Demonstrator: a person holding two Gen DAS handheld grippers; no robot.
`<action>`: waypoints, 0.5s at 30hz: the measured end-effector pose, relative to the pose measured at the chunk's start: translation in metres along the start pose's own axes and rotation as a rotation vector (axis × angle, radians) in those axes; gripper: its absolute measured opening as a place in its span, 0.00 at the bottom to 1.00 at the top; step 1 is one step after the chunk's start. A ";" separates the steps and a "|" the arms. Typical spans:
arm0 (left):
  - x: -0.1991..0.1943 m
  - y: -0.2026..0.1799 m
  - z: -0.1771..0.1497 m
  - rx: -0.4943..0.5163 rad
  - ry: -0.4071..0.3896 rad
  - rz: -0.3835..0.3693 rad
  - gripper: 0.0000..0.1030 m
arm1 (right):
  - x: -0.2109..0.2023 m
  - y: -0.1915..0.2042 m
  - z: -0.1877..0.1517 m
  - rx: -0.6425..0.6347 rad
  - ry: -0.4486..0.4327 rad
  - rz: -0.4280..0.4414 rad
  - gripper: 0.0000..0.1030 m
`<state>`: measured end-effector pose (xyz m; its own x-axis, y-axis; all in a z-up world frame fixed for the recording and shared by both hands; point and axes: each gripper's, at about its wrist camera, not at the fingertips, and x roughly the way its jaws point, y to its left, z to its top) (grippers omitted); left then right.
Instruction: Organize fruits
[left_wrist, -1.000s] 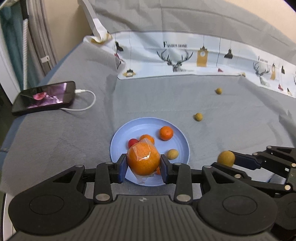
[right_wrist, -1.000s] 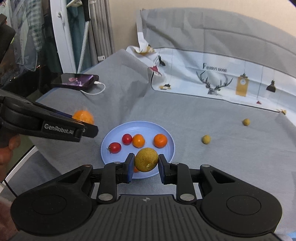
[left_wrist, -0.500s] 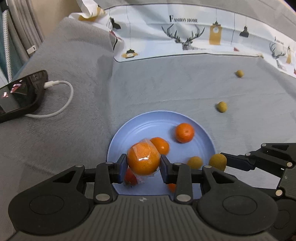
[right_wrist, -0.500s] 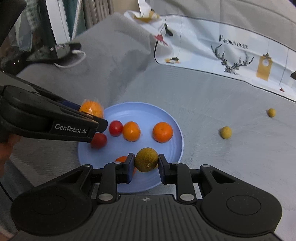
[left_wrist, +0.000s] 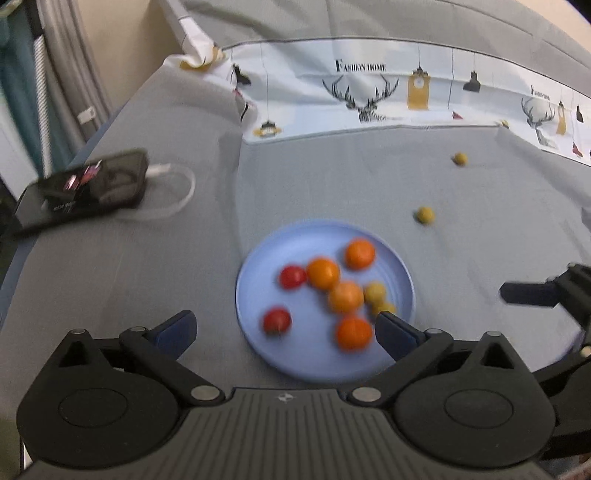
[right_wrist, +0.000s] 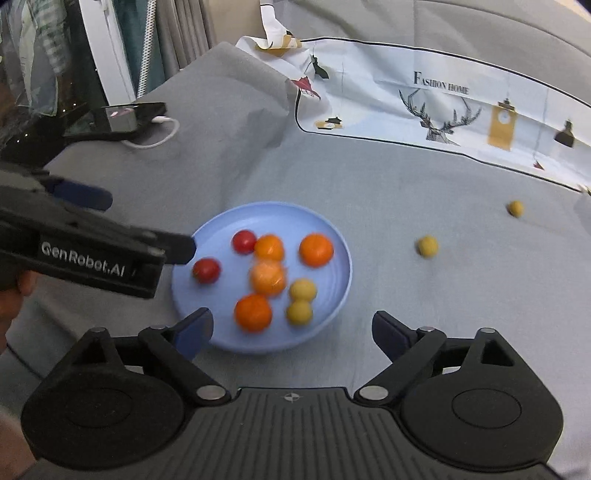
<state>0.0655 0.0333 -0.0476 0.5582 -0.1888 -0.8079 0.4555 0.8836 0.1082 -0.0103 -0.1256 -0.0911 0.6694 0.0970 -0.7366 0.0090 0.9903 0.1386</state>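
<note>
A dark phone (left_wrist: 83, 190) lies near the left edge of the bed (left_wrist: 110, 280), its screen catching reflections, with a white cable (left_wrist: 173, 192) plugged into its right end and looping over the grey sheet (left_wrist: 332, 177). Along the far side lies a white printed cloth (left_wrist: 369, 92) with deer heads, hanging lamps and the words "Fashion Home". Beyond the left edge hang grey and teal curtains (right_wrist: 162, 40).

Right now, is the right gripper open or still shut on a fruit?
Open. The right gripper has its jaws spread wide, just opened, with nothing between them; the yellow-green fruit lies on the blue plate.
</note>
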 end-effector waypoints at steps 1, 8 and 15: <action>-0.008 0.000 -0.007 -0.009 0.006 0.000 1.00 | -0.009 0.004 -0.004 0.001 -0.006 -0.003 0.95; -0.063 -0.001 -0.039 -0.041 -0.048 0.031 1.00 | -0.066 0.032 -0.023 -0.060 -0.099 -0.037 0.99; -0.107 -0.012 -0.054 -0.035 -0.136 0.053 1.00 | -0.111 0.044 -0.038 -0.079 -0.200 -0.077 0.99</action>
<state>-0.0375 0.0660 0.0065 0.6707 -0.1955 -0.7155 0.3997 0.9079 0.1266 -0.1125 -0.0892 -0.0278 0.8030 0.0075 -0.5959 0.0123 0.9995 0.0291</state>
